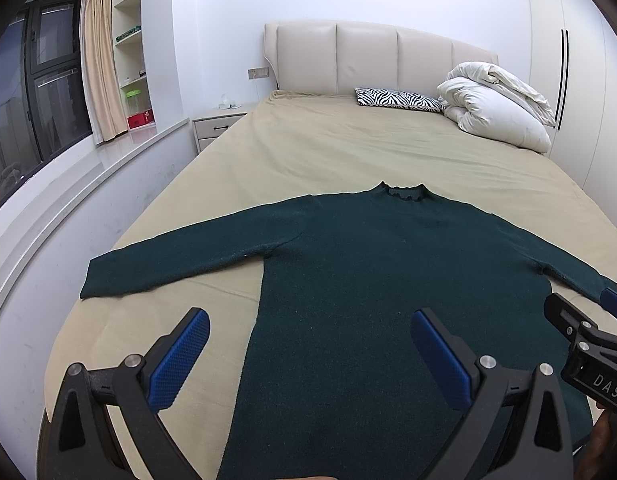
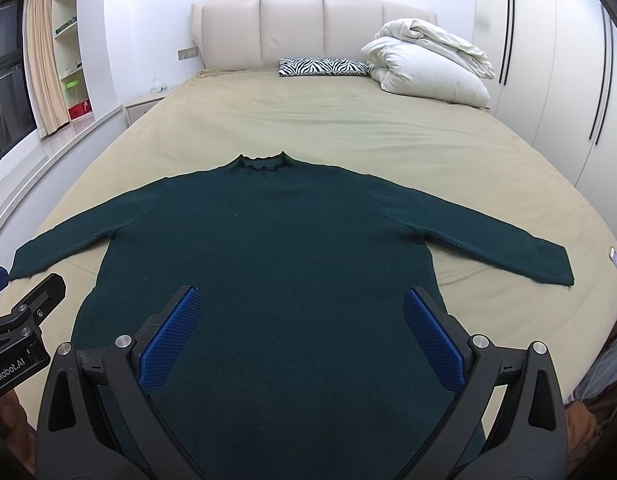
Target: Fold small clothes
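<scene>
Sweater hem hidden beneath spread right tongs.

Low, headboard-facing (shared sweater)

A zebra-print pillow was laid beside a folded white duvet against the padded headboard.

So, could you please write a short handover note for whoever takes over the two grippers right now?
Left gripper: open, empty, hovering over the lower left part of the dark green knitted sweater.
Right gripper: open, empty, above the sweater's lower middle.
The sweater lies flat on the beige bed sheet, collar toward the headboard, both sleeves spread out.
Done: spread flat. No fold made yet.
Left: fold in the sleeves, then the body.
</scene>
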The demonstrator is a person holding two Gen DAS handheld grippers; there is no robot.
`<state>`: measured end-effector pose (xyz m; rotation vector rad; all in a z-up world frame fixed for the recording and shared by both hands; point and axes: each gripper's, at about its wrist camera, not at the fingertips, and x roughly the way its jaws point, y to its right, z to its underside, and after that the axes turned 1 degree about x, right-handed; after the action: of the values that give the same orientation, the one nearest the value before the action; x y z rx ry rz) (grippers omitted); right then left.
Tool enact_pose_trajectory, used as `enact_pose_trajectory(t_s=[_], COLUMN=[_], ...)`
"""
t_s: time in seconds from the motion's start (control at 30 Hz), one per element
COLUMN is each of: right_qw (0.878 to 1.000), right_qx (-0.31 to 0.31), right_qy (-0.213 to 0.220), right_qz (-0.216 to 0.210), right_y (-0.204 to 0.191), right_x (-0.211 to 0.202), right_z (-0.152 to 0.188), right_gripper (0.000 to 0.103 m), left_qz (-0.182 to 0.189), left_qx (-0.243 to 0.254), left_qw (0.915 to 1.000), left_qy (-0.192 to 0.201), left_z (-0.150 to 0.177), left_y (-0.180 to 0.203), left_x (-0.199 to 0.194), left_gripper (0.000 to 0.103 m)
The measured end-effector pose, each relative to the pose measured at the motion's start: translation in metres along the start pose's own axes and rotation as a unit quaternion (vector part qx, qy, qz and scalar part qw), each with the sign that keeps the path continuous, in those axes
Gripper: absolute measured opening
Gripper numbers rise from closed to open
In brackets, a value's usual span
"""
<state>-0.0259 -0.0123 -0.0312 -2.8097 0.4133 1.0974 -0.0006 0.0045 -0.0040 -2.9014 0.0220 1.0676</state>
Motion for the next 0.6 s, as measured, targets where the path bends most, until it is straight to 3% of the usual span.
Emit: enact_pose_trajectory(t_s=[0.6], right_qw=[1.000], right_qx=[-0.002], right_qy=[0.000], right_qz=[0.000], right_y=[-0.0044], right_x=[0.0002], right_z=[0.0016], right_gripper=[0.103], left_qz=[0.001], left_qx=[0.000], left_qw=[1.0000], left_qy=[0.000], left_z=[-0.0003], left_y=[-0.0002], left_x=[-0.0002], left_gripper=[0.103])
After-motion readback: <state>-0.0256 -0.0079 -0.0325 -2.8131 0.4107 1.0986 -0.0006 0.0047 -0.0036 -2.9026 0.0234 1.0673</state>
